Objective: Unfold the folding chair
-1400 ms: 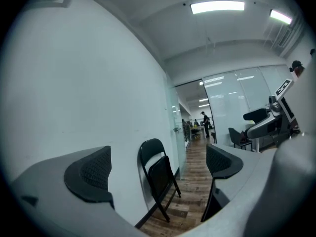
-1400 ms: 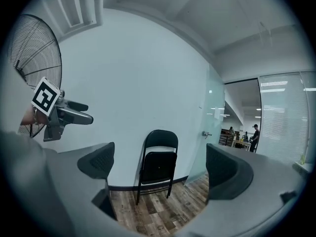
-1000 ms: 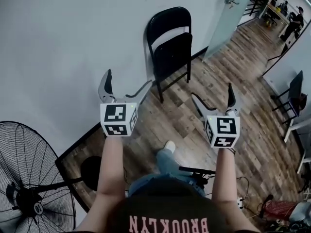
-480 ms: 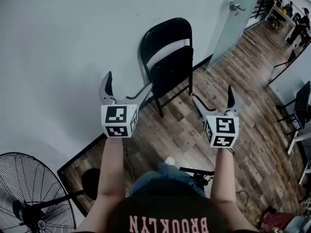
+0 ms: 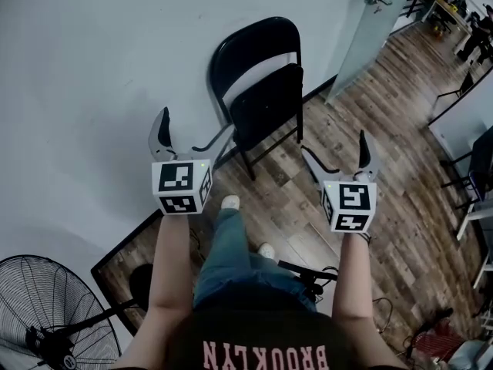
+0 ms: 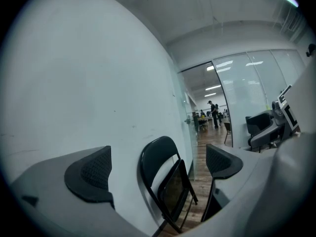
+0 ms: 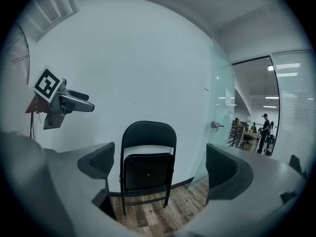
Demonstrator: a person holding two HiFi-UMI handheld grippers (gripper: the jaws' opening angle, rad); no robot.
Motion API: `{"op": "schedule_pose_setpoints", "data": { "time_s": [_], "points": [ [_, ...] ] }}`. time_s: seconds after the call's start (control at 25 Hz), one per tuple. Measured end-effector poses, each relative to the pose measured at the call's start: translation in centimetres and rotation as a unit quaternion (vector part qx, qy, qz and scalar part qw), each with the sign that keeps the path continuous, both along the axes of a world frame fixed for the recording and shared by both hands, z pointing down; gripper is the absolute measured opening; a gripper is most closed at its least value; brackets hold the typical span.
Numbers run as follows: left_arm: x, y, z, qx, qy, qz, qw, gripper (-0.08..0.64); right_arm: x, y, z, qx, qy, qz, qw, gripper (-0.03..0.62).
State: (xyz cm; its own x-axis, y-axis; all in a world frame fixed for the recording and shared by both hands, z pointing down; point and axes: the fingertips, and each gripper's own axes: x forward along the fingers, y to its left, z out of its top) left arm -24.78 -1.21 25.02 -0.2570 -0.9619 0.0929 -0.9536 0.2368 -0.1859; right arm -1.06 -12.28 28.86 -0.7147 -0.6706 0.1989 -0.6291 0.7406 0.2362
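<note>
A black folding chair [image 5: 260, 91] leans folded against the pale wall, its seat flat against the backrest. It shows between the jaws in the left gripper view [image 6: 165, 184] and the right gripper view [image 7: 147, 167]. My left gripper [image 5: 191, 134] is open in mid-air, short of the chair and to its left. My right gripper [image 5: 335, 151] is open too, short of the chair on its right. Nothing is between either pair of fingers. Neither gripper touches the chair.
A floor fan [image 5: 46, 314] stands at lower left by the wall. A glass door [image 5: 368, 21] is right of the chair. More chairs [image 5: 477, 156] and clutter line the right edge. Cables and a black bar [image 5: 308, 272] lie on the wood floor near my feet.
I have stepped closer to the chair, one leg swinging forward. Both grippers stay open and move with me; the fan slides lower in view.
</note>
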Motion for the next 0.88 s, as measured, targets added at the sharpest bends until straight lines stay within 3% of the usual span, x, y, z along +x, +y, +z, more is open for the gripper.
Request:
{"op": "schedule_pose_setpoints", "data": {
  "time_s": [0.32, 0.68, 0.88],
  "points": [
    [-3.4, -5.6, 0.6, -0.01, -0.004, 0.025, 0.9996, 0.571, -3.1, -4.4, 0.6, -0.007, 0.0, 0.026, 1.0, 0.557],
    [-11.4, -12.4, 3.2, -0.036, 0.032, 0.044, 0.9979, 0.571, -11.4, -9.9, 3.4, -0.041, 0.015, 0.03, 0.999, 0.555],
    [-13.5, -16.4, 6.7, -0.075, 0.063, 0.076, 0.9923, 0.569, -16.2, -12.4, 6.3, -0.074, 0.026, 0.019, 0.997, 0.555]
  ]
}}
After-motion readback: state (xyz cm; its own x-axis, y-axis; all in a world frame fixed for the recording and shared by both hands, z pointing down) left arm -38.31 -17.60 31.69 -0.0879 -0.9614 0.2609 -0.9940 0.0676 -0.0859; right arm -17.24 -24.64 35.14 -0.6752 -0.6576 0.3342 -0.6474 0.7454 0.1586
